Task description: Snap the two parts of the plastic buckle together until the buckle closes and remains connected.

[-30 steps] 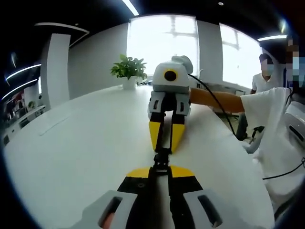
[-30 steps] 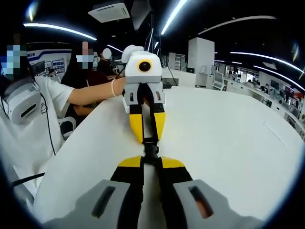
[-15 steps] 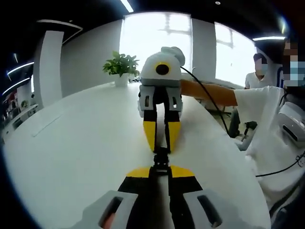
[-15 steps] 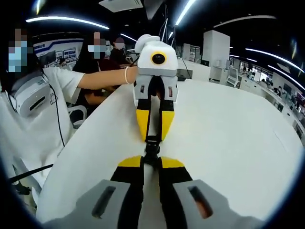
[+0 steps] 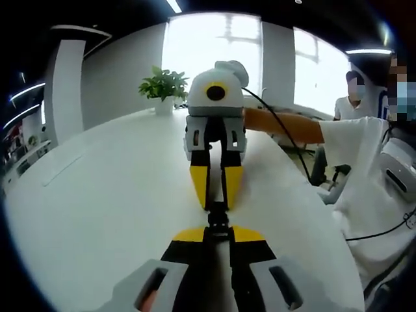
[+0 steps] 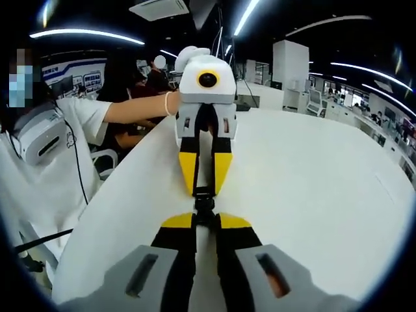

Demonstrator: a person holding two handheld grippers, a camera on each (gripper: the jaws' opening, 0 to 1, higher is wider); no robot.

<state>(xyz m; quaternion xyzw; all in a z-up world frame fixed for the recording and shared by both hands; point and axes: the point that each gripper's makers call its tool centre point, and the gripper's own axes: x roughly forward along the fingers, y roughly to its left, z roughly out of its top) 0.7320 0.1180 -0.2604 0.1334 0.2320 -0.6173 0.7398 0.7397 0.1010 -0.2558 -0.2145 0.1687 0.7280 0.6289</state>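
Note:
A small black plastic buckle [image 5: 218,218] hangs just above the white table [image 5: 110,195], held from both ends. My left gripper [image 5: 218,234] is shut on the near half in the left gripper view. My right gripper [image 5: 216,203] faces it and is shut on the far half. In the right gripper view the buckle [image 6: 205,203] sits between my right gripper [image 6: 205,221] and the facing left gripper [image 6: 204,190]. The two halves touch end to end. Whether they are latched is too small to tell.
A potted plant [image 5: 164,88] stands at the table's far end. A person in white [image 5: 370,162] sits along the table's edge, arms reaching to both grippers, with a cable [image 5: 286,140] trailing. Open white tabletop [image 6: 312,188] spreads on the side away from the person.
The two grippers have drawn closer tip to tip, and the strip of buckle showing between the yellow tips has grown shorter. Both stay shut.

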